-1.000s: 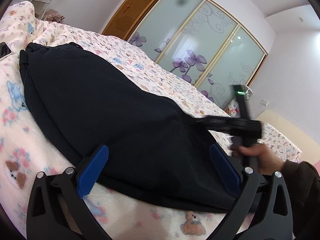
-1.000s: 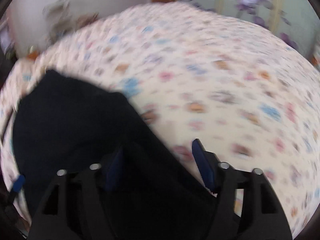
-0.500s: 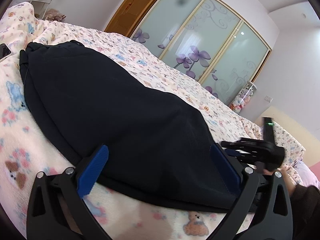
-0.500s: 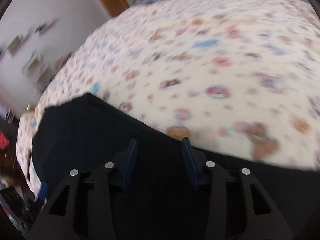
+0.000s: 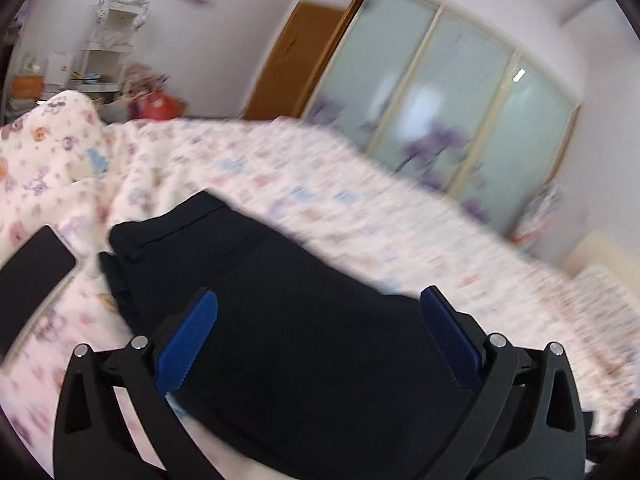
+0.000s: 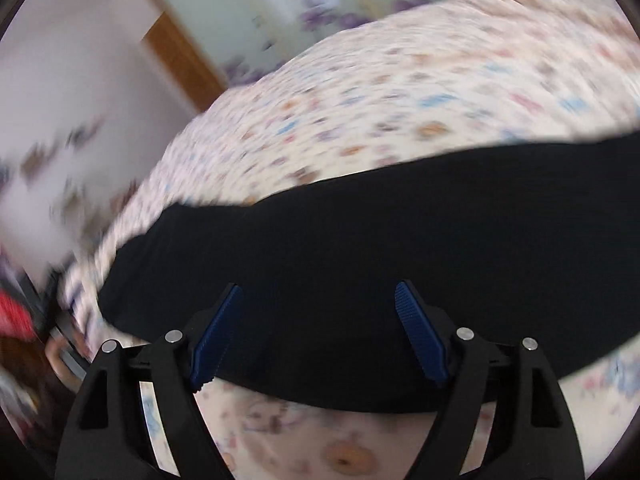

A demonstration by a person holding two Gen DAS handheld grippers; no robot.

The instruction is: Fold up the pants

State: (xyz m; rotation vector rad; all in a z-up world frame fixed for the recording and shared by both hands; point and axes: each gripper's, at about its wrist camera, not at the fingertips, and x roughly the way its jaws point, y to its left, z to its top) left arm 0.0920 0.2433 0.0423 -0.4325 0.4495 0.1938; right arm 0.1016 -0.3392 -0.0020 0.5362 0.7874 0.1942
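Observation:
The black pants (image 5: pixel 288 280) lie folded in a long dark shape on the patterned bedspread (image 5: pixel 304 184). My left gripper (image 5: pixel 320 320) hovers over their near part, its blue pads (image 5: pixel 192 336) far apart, and no cloth is pinched between them. In the right wrist view the pants (image 6: pixel 360 248) stretch across the frame. My right gripper (image 6: pixel 318 320) is over their near edge. Its jaws are opening, with the cloth lying beneath the pads (image 6: pixel 420 336) and not clamped. Both views are blurred by motion.
A dark phone (image 5: pixel 32 276) lies on the bedspread left of the pants. A rumpled quilt (image 5: pixel 48 148) is heaped at the far left. Behind the bed stand frosted sliding wardrobe doors (image 5: pixel 440 92), a wooden door (image 5: pixel 296 60) and a white shelf unit (image 5: pixel 104 52).
The left gripper rose and swung left, so the phone and shelves show more. The right gripper left the left view, swept along the pants, narrowed its jaws, then widened them again.

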